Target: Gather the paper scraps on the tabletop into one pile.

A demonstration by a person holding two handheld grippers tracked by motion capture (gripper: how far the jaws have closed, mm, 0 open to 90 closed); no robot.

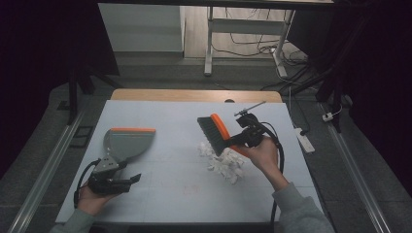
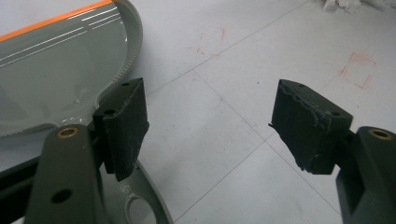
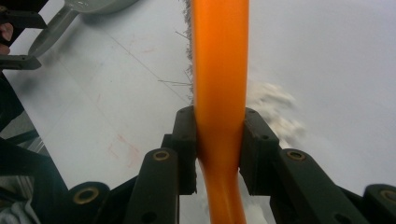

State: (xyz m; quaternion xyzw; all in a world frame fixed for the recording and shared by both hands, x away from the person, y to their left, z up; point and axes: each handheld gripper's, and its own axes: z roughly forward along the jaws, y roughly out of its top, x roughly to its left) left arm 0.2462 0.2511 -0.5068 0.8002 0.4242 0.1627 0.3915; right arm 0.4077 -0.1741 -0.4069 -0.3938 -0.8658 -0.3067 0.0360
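Lab or test room, not home: pale work board (image 1: pixel 160 179) on wooden table (image 1: pixel 194 94), dark curtains (image 1: pixel 43 58) at 9 and 3 o'clock, loose cables (image 1: pixel 252 48) and metal desk frame (image 1: pixel 210 43) at 12, power strip (image 1: pixel 305 141) at 3.

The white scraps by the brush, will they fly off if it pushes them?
Probably. The scraps look like small crumpled bits in a loose heap, so they are likely light and will scatter rather than slide together. The brush has long bristles that look soft, so gentle strokes may herd them.
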